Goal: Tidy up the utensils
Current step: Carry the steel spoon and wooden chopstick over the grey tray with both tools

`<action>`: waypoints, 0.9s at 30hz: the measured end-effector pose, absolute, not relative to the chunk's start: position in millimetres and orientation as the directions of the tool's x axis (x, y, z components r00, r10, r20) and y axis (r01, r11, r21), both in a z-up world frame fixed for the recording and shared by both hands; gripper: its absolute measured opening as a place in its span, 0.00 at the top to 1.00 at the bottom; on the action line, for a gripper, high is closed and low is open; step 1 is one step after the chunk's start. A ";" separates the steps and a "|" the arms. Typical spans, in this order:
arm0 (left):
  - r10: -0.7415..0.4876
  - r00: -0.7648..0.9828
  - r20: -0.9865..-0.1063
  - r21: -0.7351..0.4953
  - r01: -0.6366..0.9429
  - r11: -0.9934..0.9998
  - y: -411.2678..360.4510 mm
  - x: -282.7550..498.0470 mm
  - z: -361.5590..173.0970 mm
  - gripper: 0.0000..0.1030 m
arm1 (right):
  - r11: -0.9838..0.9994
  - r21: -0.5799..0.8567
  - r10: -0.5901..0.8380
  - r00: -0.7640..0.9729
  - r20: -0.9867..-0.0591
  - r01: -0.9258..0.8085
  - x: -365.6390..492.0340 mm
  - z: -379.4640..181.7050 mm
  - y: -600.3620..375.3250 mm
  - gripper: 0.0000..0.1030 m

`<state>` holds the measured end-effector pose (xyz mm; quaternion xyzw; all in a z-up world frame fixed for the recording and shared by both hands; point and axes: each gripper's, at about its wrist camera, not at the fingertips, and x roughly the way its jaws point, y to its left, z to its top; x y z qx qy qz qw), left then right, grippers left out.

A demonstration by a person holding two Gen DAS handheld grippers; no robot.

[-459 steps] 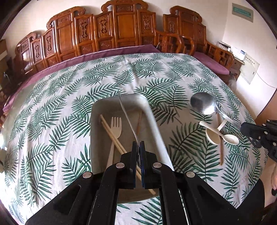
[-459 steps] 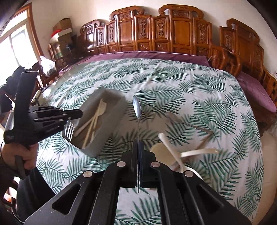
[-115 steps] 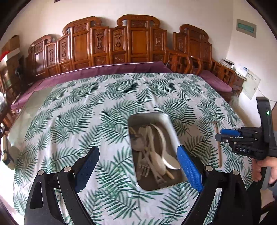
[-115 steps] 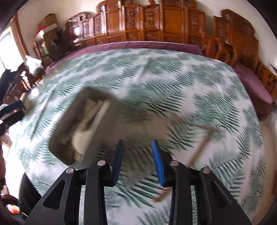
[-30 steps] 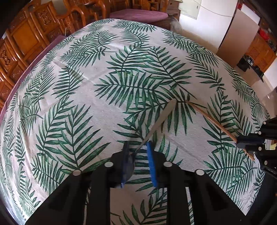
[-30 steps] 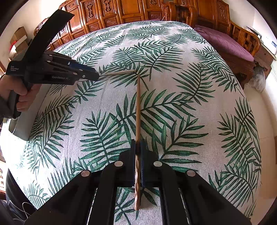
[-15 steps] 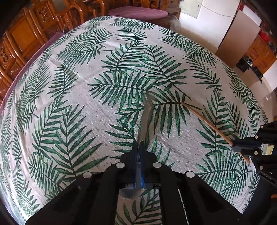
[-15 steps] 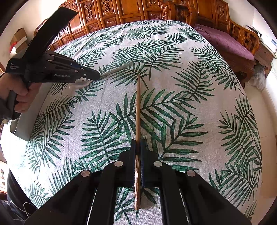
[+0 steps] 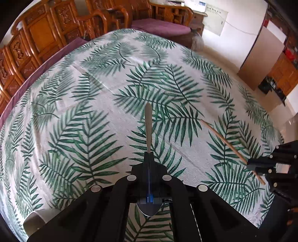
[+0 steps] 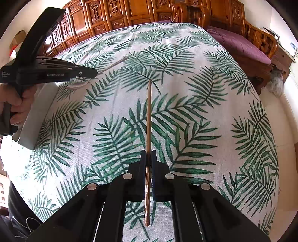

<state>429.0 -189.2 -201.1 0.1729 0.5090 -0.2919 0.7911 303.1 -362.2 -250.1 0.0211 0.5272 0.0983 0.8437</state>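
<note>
My left gripper (image 9: 149, 158) is clamped tight on a metal spoon (image 9: 148, 128), its handle running out toward twelve o'clock and the bowl showing beneath my fingers at six. My right gripper (image 10: 148, 158) is pinched on a wooden chopstick (image 10: 148, 119), which also points to twelve o'clock from the jaws, its patterned end trailing back toward six.

Both pieces look lifted clear of the palm-leaf tablecloth (image 10: 204, 115), so I judge the step in hand is carrying them to the grey tray (image 10: 37, 111), whose corner sits at nine o'clock in my right view, just beside the hand (image 10: 16, 106) holding the left tool. To do it well I'd keep both grips firm, bring the long pieces in lengthwise with the tray, and lower them before letting go. They could cross, so one should go in first.

The cloth ahead lies bare and open. Carved wooden chairs (image 10: 119, 13) line the far edge at twelve; the table drops off at three o'clock.
</note>
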 end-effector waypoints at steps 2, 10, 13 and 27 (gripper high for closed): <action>-0.289 0.332 -0.898 -0.025 0.617 0.787 -181.7 428.0 -192.3 1.00 | 0.979 0.138 0.191 0.432 -0.881 -0.150 304.1 -245.1 -359.3 0.94; -0.284 0.411 -0.867 -0.030 0.525 0.851 -130.9 413.1 -155.1 1.00 | 0.971 0.141 0.218 0.467 -0.857 -0.195 308.7 -220.7 -333.6 0.94; -0.275 0.438 -0.856 -0.030 0.489 0.872 -109.6 405.4 -142.5 1.00 | 0.967 0.144 0.231 0.477 -0.848 -0.212 309.5 -212.4 -321.5 0.94; -0.236 0.514 -0.825 -0.039 0.365 0.930 -19.4 356.1 -116.1 1.00 | 0.936 0.136 0.290 0.491 -0.822 -0.326 313.2 -181.9 -240.4 0.94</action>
